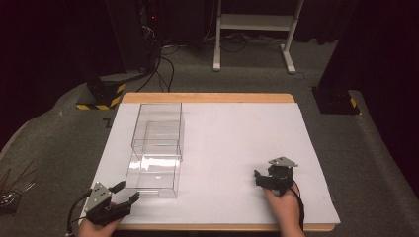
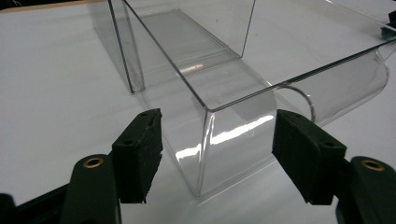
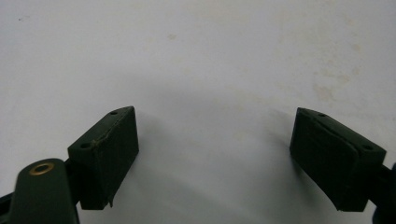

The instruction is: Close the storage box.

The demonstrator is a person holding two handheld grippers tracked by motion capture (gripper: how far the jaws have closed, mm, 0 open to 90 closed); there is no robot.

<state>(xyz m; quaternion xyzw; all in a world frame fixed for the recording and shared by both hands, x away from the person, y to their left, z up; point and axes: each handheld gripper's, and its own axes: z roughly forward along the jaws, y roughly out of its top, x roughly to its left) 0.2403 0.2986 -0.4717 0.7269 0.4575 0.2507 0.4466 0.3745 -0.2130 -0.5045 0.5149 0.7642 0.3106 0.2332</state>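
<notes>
Your left gripper [image 1: 124,193] has its jaws wide apart, just before the near corner of the clear box [image 1: 157,148], which stands on the left of the table [image 1: 237,133]. Your right gripper [image 1: 265,178], also wide apart and empty, is well away. I think you should bring one jaw inside the wall, then close slowly, because the thin plastic can slip.

No readable text, labels, brands or numbers anywhere; dark mark on floor at table's edge illegible.

A clear box [image 1: 157,148] lies on the table's [image 1: 237,143] left half, long side running front to back
</notes>
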